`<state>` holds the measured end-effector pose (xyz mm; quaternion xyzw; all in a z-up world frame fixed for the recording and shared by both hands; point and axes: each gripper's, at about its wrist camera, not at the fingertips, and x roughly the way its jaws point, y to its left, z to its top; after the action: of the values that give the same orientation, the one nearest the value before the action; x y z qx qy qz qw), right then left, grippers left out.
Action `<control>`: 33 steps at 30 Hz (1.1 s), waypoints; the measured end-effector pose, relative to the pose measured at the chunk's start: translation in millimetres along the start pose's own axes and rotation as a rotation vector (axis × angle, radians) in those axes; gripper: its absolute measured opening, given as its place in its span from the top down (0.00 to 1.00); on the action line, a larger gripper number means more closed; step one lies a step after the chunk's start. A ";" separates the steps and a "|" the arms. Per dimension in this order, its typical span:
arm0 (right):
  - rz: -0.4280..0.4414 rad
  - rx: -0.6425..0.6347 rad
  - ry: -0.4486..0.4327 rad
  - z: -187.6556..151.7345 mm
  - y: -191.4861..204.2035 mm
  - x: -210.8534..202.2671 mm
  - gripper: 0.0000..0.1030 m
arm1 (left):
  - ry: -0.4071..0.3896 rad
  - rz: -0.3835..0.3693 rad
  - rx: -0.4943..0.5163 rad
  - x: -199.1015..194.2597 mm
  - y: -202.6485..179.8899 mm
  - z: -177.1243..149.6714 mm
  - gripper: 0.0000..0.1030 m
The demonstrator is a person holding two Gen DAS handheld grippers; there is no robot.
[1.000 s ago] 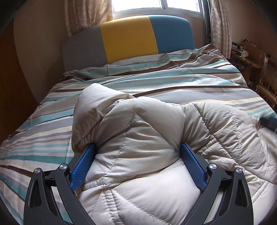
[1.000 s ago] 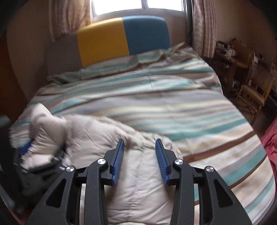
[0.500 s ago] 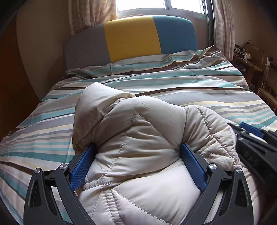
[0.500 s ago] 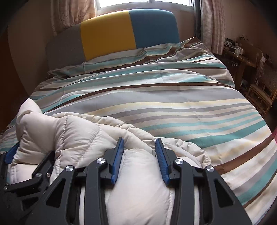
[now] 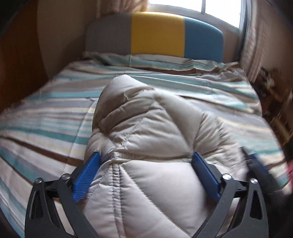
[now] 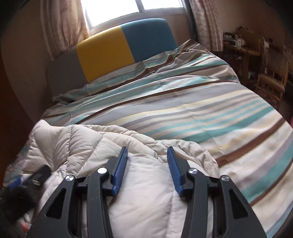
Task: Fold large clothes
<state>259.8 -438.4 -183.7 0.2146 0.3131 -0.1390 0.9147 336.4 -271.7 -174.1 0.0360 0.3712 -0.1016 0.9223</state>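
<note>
**Puffer jacket bunched at the near end of the bed, both claws at work**

The left claw (image 5: 146,170) stands wide and is clamped on a thick bunch of the cream quilted puffer jacket (image 5: 146,139), which bulges up between the pads. The right claw (image 6: 147,164) has just been opening; its jaws stand partly apart with a fold of the jacket between them, and the pads do not appear to press on it. The jacket lies crumpled at the near end of the bed, on the striped duvet (image 6: 192,109).

Judged handling: light, soft and springy, with a smooth shell likely to slip; it will puff back unless pressed flat. Hold is best taken at a stitched seam or hem, not on a padded panel.

Beyond the jacket the duvet runs bare to the grey, yellow and blue headboard (image 6: 109,49) under the window (image 6: 135,9). A wooden chair (image 6: 271,73) and cluttered furniture stand to the right, well apart. Nothing obstructs the fold.
</note>
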 end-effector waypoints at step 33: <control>-0.080 -0.112 -0.121 -46.4 10.5 -76.2 0.29 | -0.099 -0.088 0.137 -60.4 10.1 -46.2 0.03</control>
<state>181.8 -397.8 -165.3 0.1420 0.2729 -0.1704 0.9361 264.7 -245.6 -165.7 0.0775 0.3187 -0.1687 0.9295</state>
